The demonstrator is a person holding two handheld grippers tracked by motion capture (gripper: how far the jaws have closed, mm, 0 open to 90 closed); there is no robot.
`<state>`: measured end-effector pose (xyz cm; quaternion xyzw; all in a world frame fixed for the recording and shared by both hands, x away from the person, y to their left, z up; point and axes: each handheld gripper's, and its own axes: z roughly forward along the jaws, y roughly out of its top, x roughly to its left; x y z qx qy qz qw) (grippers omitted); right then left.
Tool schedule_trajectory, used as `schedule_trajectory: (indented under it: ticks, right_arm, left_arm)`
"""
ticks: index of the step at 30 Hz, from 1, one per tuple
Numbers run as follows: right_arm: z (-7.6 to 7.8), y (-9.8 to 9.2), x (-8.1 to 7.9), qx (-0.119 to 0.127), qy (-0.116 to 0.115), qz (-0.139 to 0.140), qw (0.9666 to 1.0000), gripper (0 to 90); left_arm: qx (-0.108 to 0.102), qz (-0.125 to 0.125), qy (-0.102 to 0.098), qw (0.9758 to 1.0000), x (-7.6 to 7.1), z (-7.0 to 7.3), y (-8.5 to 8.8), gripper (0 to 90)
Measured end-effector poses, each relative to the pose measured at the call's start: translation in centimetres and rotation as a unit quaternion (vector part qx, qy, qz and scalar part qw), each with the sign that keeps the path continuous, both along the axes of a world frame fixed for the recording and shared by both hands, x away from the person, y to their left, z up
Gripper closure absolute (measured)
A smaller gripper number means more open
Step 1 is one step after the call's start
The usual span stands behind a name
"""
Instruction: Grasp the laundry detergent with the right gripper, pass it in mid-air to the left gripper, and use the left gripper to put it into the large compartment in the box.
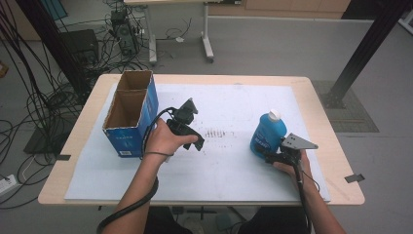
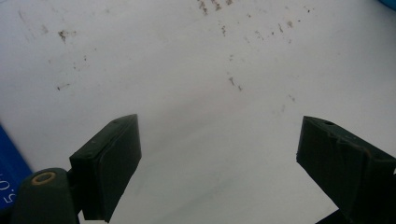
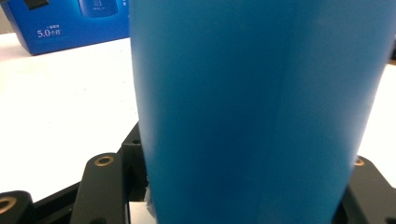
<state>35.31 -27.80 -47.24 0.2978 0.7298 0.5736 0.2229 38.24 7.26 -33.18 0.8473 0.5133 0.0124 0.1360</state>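
Centrally on the white-covered worktop [image 1: 229,170], the left tongs [image 2: 219,154] are held with jaws spread and nothing between them, just beside an open blue carton [image 1: 130,114]. Toward the right side, an upright blue bottle [image 1: 267,134] with a white cap is clamped low on its body by the right tongs [image 1: 273,157]; the bottle [image 3: 257,112] is seen close between their jaws.

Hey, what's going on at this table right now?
A person works with a gripper in each hand. The right gripper is shut on an upright blue bottle with a white cap. The left gripper hangs open over the white sheet, beside an open blue carton with two compartments.
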Motion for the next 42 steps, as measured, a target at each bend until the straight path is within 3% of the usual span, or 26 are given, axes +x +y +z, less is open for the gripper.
schedule_trajectory:
  ticks: [10,22,32,42]
  right_arm:
    - [0.3,0.0,0.1,0.006,0.002,0.005,1.0,40.9]
    - [3.9,-0.2,0.9,0.017,0.019,0.051,0.9984,40.9]
    - [6.8,-0.4,1.1,0.027,0.027,0.095,0.9947,40.9]
    - [9.0,0.0,1.2,0.014,0.036,0.154,0.9874,40.9]
  left_arm:
    - [0.001,-0.025,-0.004,0.9997,0.0,1.0,0.0,14.1]
    - [-0.003,-0.073,-0.025,0.997,-0.2,4.8,-0.4,13.0]
    - [-0.008,-0.122,-0.038,0.9918,-0.8,8.4,-0.8,12.9]
    - [0.009,-0.179,-0.048,0.9826,-1.7,12.1,-1.2,12.9]
